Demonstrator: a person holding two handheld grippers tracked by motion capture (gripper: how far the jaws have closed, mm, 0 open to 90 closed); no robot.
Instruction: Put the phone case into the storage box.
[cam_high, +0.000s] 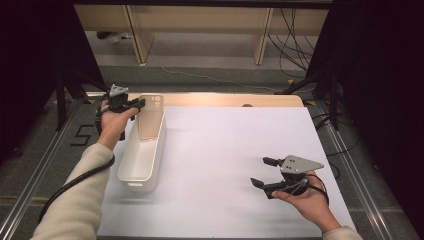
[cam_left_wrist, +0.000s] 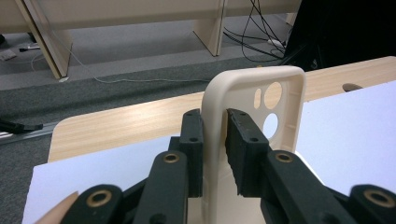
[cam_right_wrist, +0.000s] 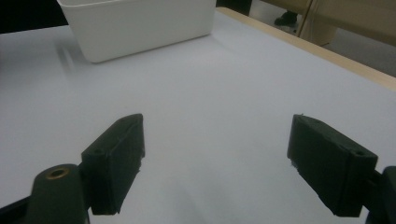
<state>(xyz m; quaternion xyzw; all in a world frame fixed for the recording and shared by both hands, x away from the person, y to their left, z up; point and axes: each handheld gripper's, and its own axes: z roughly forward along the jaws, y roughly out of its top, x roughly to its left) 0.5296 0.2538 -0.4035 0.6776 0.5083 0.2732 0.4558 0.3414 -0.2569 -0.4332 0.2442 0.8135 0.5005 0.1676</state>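
The cream-coloured soft plastic phone case stands on its end in the far end of the long white plastic bin, leaning on the bin's wall. I think it is very light, thin and a bit bendy, so a hard squeeze could bend it. The side rim is the best place to hold, away from the camera holes. My left claw is clamped on that side rim. My right claw is spread wide apart with nothing in it, low over the white counter, well apart from the bin.
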